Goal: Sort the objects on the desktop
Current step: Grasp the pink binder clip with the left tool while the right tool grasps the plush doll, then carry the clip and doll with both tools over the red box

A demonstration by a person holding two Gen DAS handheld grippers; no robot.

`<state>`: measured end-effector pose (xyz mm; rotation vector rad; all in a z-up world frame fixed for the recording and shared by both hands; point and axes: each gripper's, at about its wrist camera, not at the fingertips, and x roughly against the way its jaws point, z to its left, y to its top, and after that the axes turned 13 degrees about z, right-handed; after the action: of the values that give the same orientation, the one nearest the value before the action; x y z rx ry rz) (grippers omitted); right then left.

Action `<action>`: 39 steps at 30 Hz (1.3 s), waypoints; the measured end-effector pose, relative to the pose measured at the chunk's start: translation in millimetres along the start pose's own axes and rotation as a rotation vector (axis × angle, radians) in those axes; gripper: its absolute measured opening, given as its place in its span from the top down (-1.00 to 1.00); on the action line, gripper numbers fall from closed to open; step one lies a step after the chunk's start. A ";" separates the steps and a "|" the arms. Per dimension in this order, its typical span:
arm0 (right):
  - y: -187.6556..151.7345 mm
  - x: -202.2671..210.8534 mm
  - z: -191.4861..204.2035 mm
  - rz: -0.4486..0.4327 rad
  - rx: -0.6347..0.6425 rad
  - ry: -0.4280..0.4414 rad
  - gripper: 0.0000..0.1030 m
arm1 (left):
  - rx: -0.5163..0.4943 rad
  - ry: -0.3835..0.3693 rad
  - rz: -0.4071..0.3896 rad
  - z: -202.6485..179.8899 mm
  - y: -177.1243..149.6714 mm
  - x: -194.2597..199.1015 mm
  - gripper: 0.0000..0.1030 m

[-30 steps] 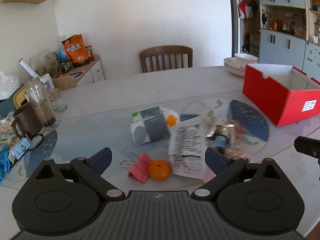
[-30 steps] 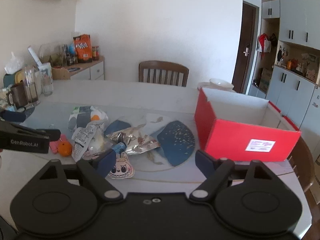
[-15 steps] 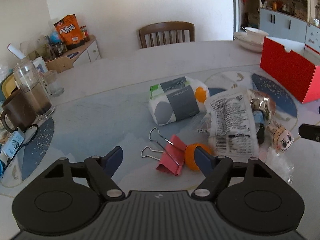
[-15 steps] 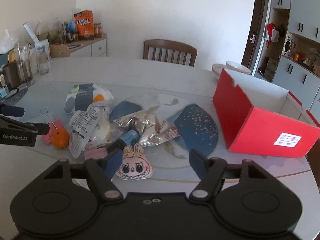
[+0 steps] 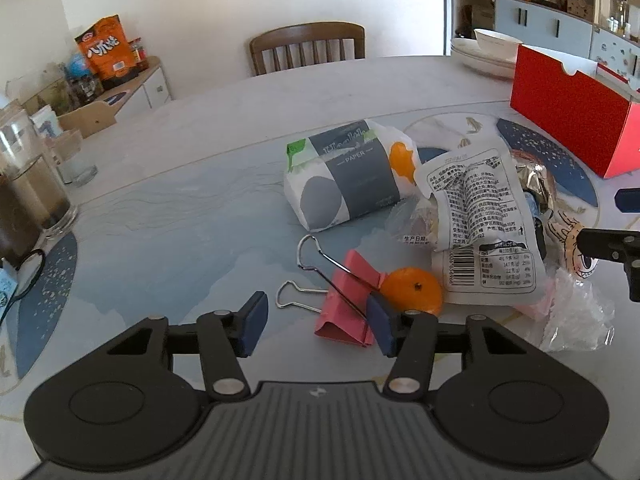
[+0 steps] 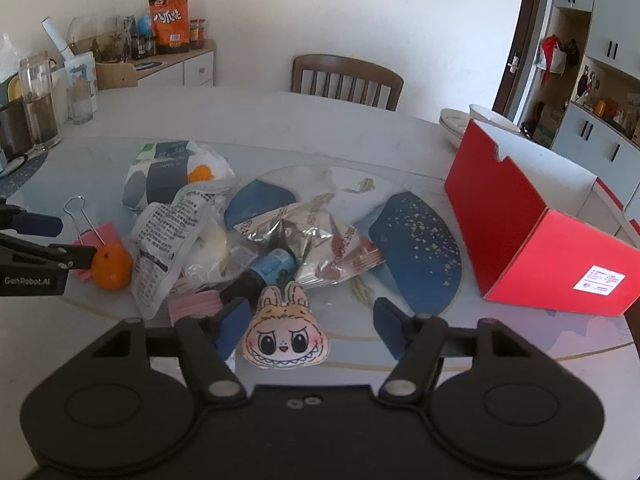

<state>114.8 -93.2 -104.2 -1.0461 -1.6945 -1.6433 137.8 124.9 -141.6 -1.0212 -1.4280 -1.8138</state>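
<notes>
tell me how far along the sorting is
Nothing looks sorted yet: what shows of the red box looks empty. Both grippers are open and hold nothing: the left gripper is at the pink binder clip, the right gripper at the bunny plush. The orange, tissue pack and snack bags remain.

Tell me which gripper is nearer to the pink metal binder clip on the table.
Left. The open left gripper is right at the pink metal binder clip, one finger overlapping its edge. The open right gripper sits over by the bunny-faced plush charm, across the pile.
</notes>
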 end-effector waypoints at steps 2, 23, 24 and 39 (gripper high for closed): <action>1.3 -3.4 0.1 0.012 -0.003 0.009 -0.22 | -0.019 0.000 -0.004 -0.6 1.7 -1.8 -0.04; 10.6 -29.4 0.6 0.117 -0.022 0.114 0.20 | -0.106 -0.105 0.003 -7.6 12.6 -15.3 0.38; 10.9 -28.6 1.2 0.119 -0.018 0.121 0.23 | -0.104 -0.107 0.004 -7.2 13.2 -15.4 0.38; 13.3 -2.0 -33.6 0.088 -0.054 0.122 0.32 | -0.016 -0.076 -0.005 -5.4 20.0 5.8 0.40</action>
<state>122.7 -127.3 -95.1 -1.0100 -1.5120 -1.6698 150.3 115.0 -127.2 -1.1066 -1.4644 -1.8100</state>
